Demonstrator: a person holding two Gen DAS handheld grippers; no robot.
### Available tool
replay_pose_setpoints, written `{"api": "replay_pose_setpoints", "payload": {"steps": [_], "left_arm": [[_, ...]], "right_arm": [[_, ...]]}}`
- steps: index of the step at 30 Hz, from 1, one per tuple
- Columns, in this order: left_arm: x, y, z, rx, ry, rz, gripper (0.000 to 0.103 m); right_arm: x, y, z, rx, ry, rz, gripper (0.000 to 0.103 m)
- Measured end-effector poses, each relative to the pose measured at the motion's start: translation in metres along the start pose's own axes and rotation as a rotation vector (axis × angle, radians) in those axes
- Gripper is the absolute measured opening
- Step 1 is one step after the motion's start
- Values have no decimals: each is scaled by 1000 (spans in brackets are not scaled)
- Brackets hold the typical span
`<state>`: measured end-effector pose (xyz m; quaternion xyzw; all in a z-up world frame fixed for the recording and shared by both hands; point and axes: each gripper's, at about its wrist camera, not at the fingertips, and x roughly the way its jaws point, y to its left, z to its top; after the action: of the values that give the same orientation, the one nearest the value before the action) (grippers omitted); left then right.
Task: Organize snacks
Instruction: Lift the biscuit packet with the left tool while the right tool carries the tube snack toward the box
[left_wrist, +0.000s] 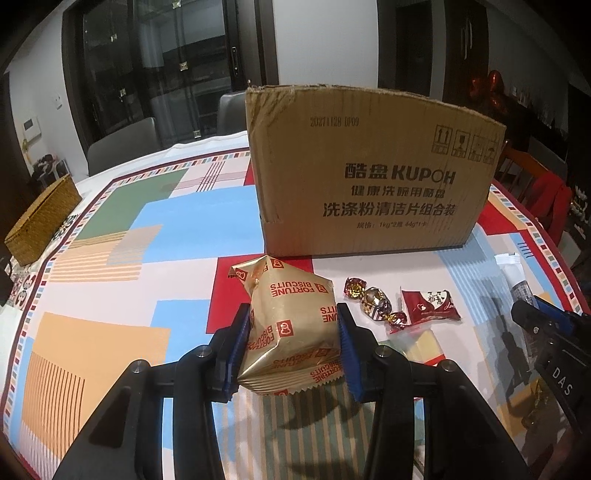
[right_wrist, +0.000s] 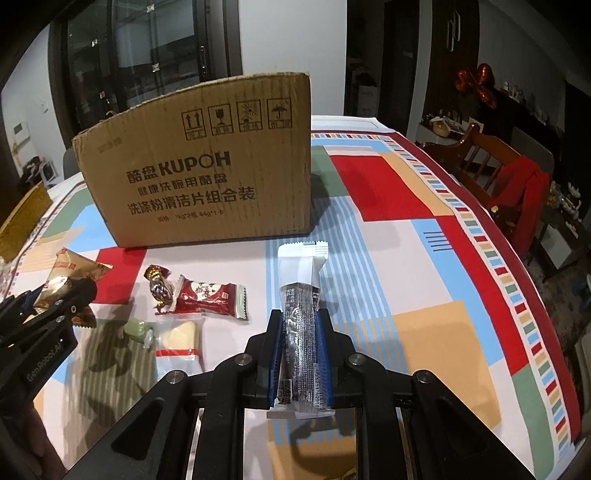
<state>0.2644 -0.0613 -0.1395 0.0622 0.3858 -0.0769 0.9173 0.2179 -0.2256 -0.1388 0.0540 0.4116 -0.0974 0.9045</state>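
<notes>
My left gripper (left_wrist: 293, 321) is shut on a gold Fortune Biscuits packet (left_wrist: 291, 325), held just above the table; the same packet (right_wrist: 70, 273) and gripper (right_wrist: 55, 299) show at the left of the right wrist view. My right gripper (right_wrist: 301, 325) is shut on a long white-and-silver stick packet (right_wrist: 301, 321), lifted off the cloth. A tall cardboard box (left_wrist: 373, 170) (right_wrist: 207, 166) stands behind. Loose on the table lie foil-wrapped candies (left_wrist: 373, 301) (right_wrist: 160, 286), a red packet (left_wrist: 430, 304) (right_wrist: 210, 299), a yellow-white packet (right_wrist: 181, 339) and a small green sweet (right_wrist: 136, 328).
A patterned tablecloth (left_wrist: 110, 295) covers the table. A woven basket (left_wrist: 40, 221) sits at the far left edge. Chairs stand behind the table, and a wooden chair with red cloth (right_wrist: 517, 184) is at the right.
</notes>
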Motion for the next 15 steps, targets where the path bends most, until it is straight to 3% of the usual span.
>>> {"api": "replay_pose_setpoints", "payload": {"steps": [15], "left_arm": [[-26,7,9,-14,-43,13,44]], "right_arm": [[-19,4,15,-16,-50,22,19]]}}
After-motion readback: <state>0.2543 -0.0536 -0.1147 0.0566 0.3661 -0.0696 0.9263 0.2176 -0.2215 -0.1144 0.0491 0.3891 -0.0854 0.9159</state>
